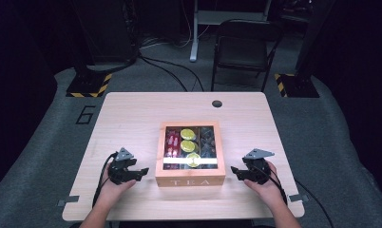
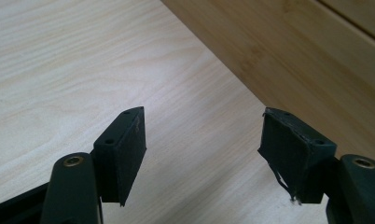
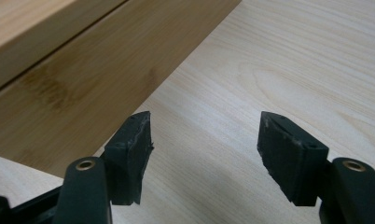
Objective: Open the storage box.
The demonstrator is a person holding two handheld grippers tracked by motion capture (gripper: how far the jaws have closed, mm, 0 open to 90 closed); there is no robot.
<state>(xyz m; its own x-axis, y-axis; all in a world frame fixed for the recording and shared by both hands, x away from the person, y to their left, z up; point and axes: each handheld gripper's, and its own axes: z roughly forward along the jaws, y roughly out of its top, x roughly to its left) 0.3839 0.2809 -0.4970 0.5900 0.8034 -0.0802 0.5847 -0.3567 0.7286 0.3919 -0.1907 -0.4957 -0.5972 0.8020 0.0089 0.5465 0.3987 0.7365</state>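
Tea box [image 1: 190,180] square-on, label toward person; both grippers' fingers [image 2: 125,149] released, flanking.

- The desk [image 1: 132,118] was pale wood with a fine straight grain.
- The tea box [image 1: 190,181] was honey-brown wood, with "TEA" in lighter letters on its front.
- Inside it lay red packets [image 1: 172,144], round yellow-green packets [image 1: 187,134] and dark ones [image 1: 207,141].
- The left tongs [image 1: 142,172] and right tongs [image 1: 233,171] were matt black.
- The floor [image 1: 46,137] was grey, with a black "6" [image 1: 86,115] and yellow-black hazard stripes [image 1: 102,86].
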